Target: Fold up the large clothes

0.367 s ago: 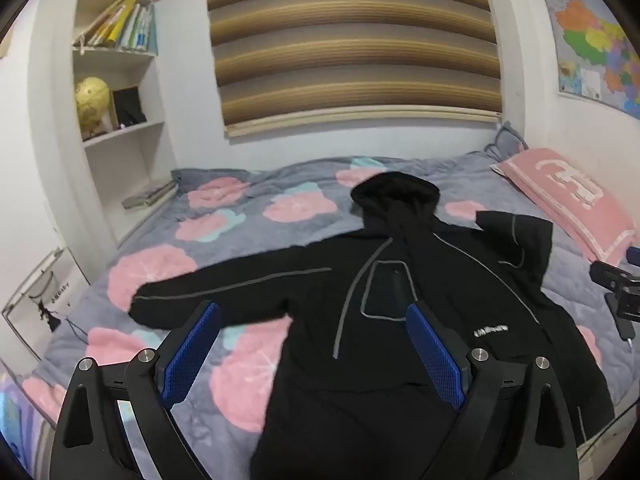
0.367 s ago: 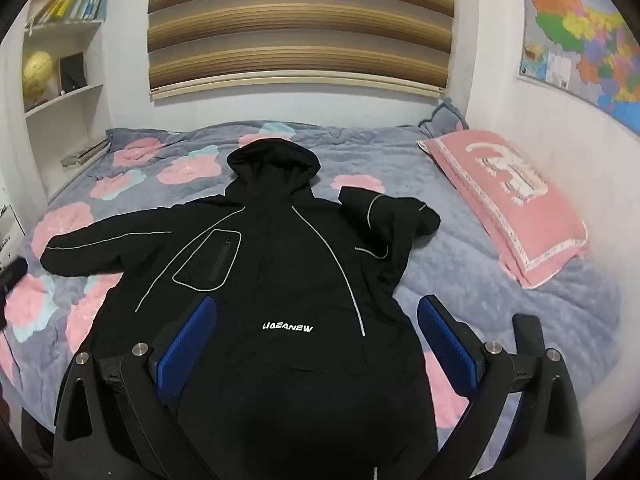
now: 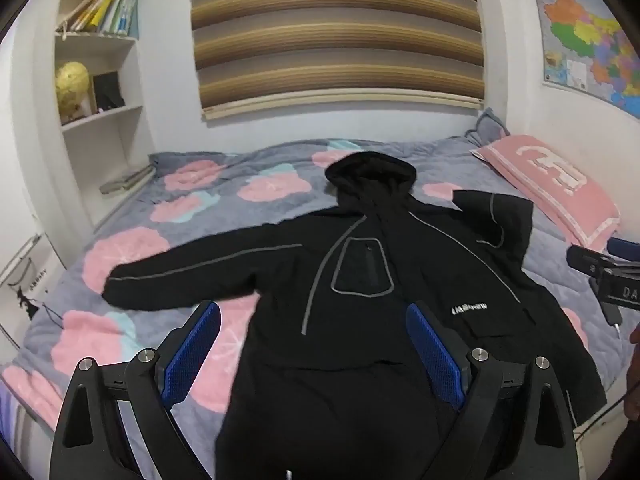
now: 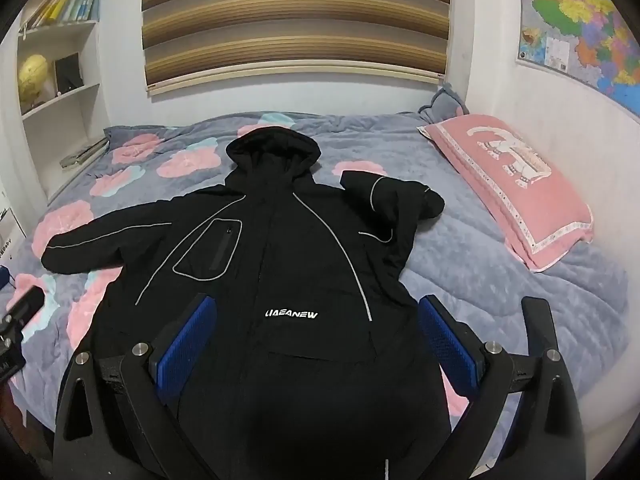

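Note:
A black hooded jacket (image 3: 360,272) (image 4: 288,264) lies front up on the bed, hood (image 4: 272,148) toward the window. Its left sleeve (image 3: 192,268) stretches out flat to the left. The right sleeve (image 4: 396,208) is doubled back on itself near the pillow. My left gripper (image 3: 312,320) hovers open over the jacket's lower left part, with nothing between its blue pads (image 3: 192,352). My right gripper (image 4: 318,308) hangs open above the lower middle, also holding nothing. The right gripper (image 3: 604,276) also shows at the right edge of the left wrist view.
The bed carries a grey quilt (image 4: 500,280) with pink flowers. A pink pillow (image 4: 508,184) lies along the right wall under a map (image 4: 580,28). White shelves (image 3: 100,92) with books and a gold globe stand at the left, and striped blinds (image 4: 296,20) hang behind the bed.
The jacket sits slightly higher in both views, so both grippers have dipped a little. It lies as before, and both grippers remain open.

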Demonstrator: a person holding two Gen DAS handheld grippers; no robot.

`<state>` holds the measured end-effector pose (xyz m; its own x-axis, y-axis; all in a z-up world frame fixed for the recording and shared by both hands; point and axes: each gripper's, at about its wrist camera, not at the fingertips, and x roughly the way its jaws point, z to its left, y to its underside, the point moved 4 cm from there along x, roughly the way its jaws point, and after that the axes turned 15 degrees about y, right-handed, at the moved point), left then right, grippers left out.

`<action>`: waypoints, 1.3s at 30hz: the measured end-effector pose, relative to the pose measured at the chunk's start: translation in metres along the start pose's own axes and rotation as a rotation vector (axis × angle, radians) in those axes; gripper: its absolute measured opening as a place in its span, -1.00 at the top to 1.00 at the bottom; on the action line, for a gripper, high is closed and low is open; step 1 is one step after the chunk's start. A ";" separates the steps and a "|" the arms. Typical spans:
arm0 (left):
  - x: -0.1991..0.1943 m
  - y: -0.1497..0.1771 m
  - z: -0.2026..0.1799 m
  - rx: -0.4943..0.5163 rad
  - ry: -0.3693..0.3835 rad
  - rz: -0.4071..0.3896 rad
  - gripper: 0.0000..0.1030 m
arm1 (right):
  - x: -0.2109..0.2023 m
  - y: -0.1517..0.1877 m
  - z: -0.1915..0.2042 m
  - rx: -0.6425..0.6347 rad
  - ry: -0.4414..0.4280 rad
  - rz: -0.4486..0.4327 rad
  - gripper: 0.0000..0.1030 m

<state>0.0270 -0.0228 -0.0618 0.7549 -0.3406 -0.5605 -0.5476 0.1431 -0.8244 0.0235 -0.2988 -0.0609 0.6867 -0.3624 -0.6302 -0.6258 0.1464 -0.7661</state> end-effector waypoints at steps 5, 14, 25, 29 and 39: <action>0.009 0.005 -0.001 0.007 -0.031 0.023 -0.83 | -0.004 0.008 0.010 -0.011 0.006 0.004 -0.96; 0.011 0.010 -0.002 -0.013 -0.015 0.035 -0.83 | 0.000 0.013 0.016 -0.039 -0.008 0.010 -0.96; 0.008 0.017 -0.002 -0.027 -0.004 0.042 -0.83 | -0.007 0.020 0.023 -0.074 0.004 0.012 -0.96; 0.007 0.021 0.000 -0.038 -0.006 0.042 -0.83 | -0.009 0.021 0.028 -0.091 0.003 0.011 -0.96; 0.002 0.018 0.003 -0.061 -0.001 0.036 -0.83 | -0.018 0.028 0.041 -0.143 -0.008 0.008 -0.96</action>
<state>0.0194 -0.0180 -0.0781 0.7348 -0.3356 -0.5894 -0.5950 0.0982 -0.7977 0.0085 -0.2506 -0.0765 0.6840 -0.3540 -0.6378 -0.6774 0.0162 -0.7354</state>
